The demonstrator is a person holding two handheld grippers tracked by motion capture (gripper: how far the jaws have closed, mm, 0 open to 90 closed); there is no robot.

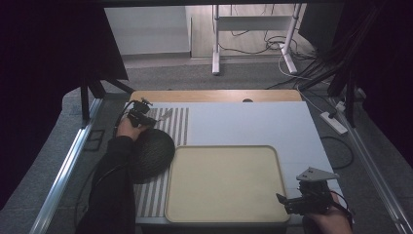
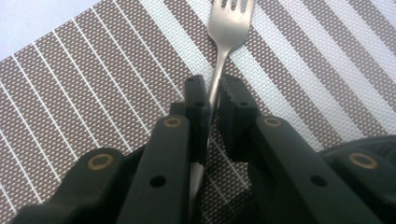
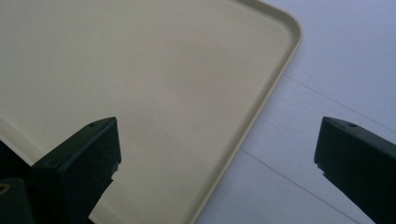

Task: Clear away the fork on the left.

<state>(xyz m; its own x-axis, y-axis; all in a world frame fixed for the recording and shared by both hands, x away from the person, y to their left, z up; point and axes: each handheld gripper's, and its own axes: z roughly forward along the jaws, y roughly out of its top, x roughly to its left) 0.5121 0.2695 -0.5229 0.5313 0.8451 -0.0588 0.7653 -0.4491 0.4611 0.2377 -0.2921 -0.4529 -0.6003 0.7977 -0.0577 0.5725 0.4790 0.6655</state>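
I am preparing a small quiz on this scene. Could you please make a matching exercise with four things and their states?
Things:
1. fork
2. tray
3. left gripper
4. right gripper

States:
A. open
B. lies on the striped placemat
C. beige, nothing on it
D. shut on the fork

Pairs: 1-B, 2-C, 3-D, 4-A

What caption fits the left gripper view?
Left tongs pinch a fork by its handle over a striped placemat.
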